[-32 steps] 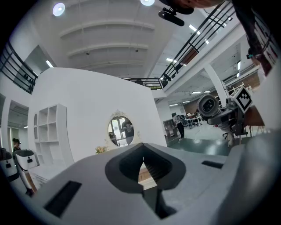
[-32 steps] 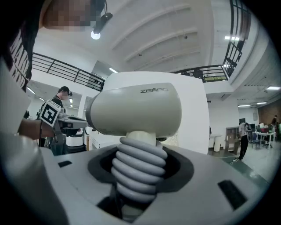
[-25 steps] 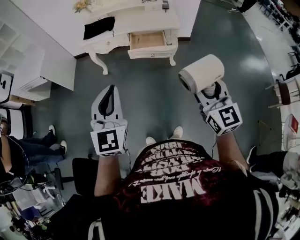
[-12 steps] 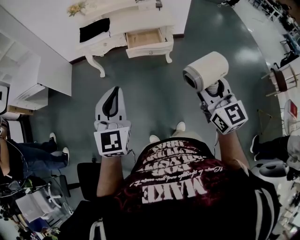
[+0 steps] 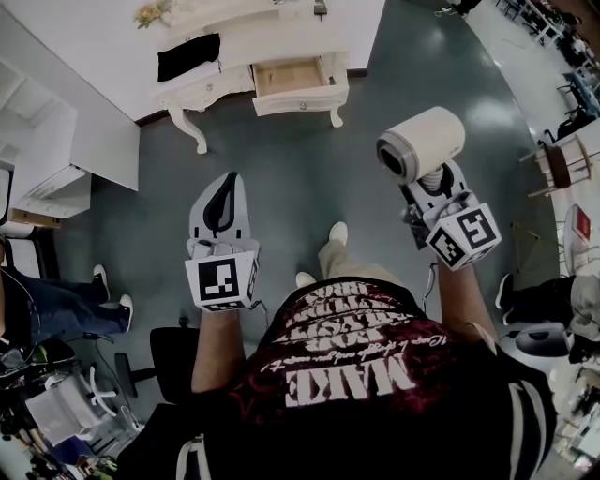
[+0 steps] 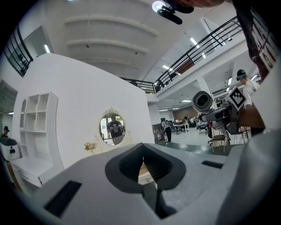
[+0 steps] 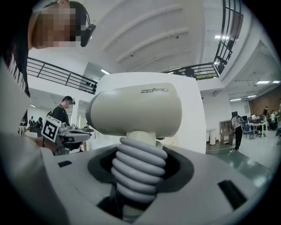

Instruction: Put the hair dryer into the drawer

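Note:
A cream hair dryer [image 5: 422, 142] with a ribbed grey handle [image 7: 137, 169] is held up over the floor at the right. My right gripper [image 5: 431, 180] is shut on that handle, and the dryer's barrel [image 7: 136, 110] lies crosswise above the jaws. At the left my left gripper [image 5: 222, 202] is shut with nothing in it, its tips meeting [image 6: 143, 146]. Both point level toward a white dressing table [image 5: 272, 39] far ahead. The table's wooden drawer [image 5: 289, 77] stands pulled open.
A black cloth [image 5: 188, 56] and flowers [image 5: 153, 13] lie on the table top, under an oval mirror [image 6: 112, 128]. A white shelf unit [image 5: 56, 141] stands at the left and a seated person's legs [image 5: 66, 300] show nearby. A chair [image 5: 561, 178] is at the right.
The person has stepped forward, one foot now ahead. The right gripper with the hair dryer has drifted right; the left gripper has shifted slightly. Both grips are unchanged.

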`<state>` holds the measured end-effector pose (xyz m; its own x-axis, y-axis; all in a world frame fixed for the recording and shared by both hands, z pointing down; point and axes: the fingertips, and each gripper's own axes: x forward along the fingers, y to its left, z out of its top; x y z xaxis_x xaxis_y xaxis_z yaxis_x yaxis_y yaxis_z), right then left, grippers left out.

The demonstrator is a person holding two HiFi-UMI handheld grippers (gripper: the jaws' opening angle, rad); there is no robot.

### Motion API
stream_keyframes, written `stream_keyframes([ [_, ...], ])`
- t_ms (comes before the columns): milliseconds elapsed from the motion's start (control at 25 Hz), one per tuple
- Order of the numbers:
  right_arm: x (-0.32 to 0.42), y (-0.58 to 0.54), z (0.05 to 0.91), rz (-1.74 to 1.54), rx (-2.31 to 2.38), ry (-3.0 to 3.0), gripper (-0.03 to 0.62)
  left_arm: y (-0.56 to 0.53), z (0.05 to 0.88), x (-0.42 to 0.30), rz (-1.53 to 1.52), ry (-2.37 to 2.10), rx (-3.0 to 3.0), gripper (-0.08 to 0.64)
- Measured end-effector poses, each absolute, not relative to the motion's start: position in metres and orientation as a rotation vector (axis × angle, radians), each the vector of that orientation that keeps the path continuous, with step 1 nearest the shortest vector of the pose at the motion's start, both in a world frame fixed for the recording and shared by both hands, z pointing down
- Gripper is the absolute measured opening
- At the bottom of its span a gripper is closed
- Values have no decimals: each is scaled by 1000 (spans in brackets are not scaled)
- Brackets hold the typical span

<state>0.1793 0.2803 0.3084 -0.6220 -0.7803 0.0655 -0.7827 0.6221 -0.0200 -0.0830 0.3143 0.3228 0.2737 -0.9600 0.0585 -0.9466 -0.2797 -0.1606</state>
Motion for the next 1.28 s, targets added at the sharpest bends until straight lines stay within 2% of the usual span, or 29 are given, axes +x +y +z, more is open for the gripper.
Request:
stream_keyframes([
  [1280,172,77,324,106,1143,-2854,212,122,328,-67,-290,1903,-2406,5],
])
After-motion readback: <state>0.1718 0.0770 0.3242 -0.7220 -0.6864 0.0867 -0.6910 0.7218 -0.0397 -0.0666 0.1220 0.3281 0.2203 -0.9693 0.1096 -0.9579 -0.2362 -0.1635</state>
